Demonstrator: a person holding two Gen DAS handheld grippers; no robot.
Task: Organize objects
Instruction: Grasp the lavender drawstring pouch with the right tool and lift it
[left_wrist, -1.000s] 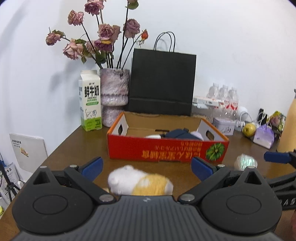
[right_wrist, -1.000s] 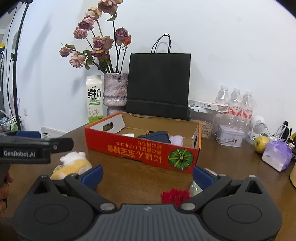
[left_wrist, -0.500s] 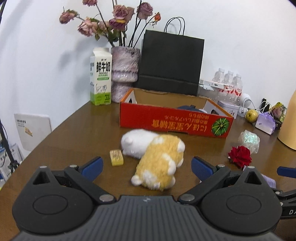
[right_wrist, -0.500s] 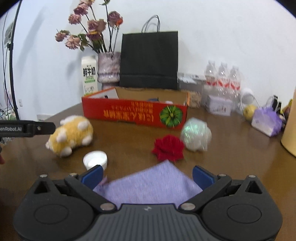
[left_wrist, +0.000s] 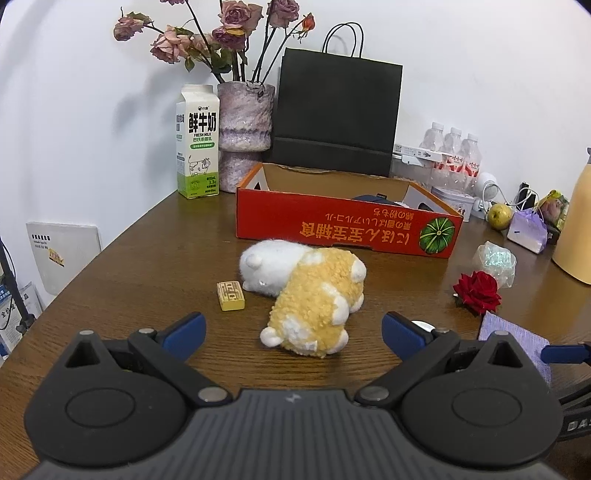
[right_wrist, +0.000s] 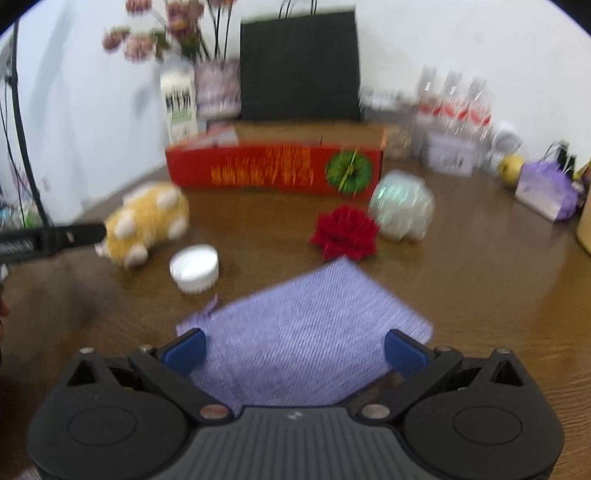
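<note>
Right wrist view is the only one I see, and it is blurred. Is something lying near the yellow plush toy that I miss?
Observer: Yes. A small yellow block lies close by, to the left of the yellow plush toy.
Operator: Does the red box hold anything?
Observer: A dark blue item lies inside, toward its right end.
Operator: And the left gripper?
Observer: It is open and holds nothing; the plush toy lies just ahead of it.
</note>
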